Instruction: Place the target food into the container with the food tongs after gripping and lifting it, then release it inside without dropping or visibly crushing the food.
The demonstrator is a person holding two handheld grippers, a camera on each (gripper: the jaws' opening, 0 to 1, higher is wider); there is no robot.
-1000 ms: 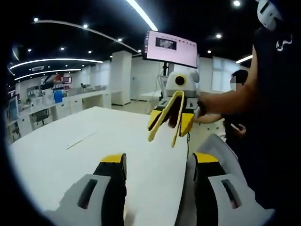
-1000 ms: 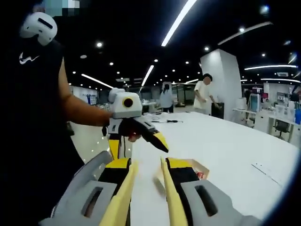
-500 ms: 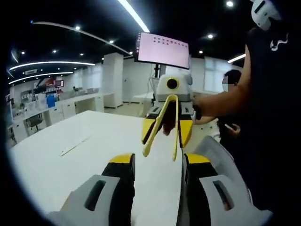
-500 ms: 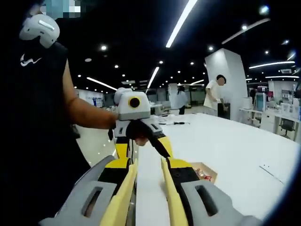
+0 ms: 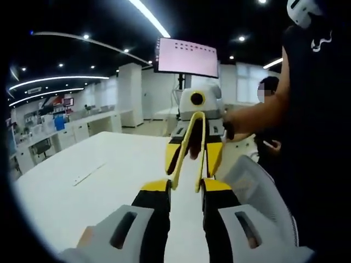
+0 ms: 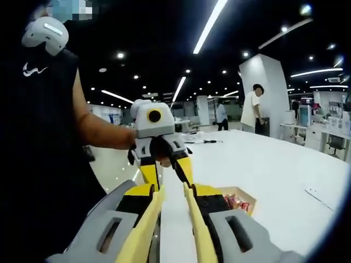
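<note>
On white table, container (snacks inside), behind right gripper

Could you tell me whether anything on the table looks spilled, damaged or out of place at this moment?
Nothing stands out. The yellow food tongs sit straight between the right gripper's jaws, the small tray of food rests flat on the white table, and nothing looks spilled around it.

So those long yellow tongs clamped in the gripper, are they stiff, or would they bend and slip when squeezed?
The yellow tongs look like two thin strips joined at the top, so they probably flex easily and spring back open. Their surface looks smooth, so they might slide somewhat in the right gripper, whose jaws hold them from outside. They also appear light for their length.
</note>
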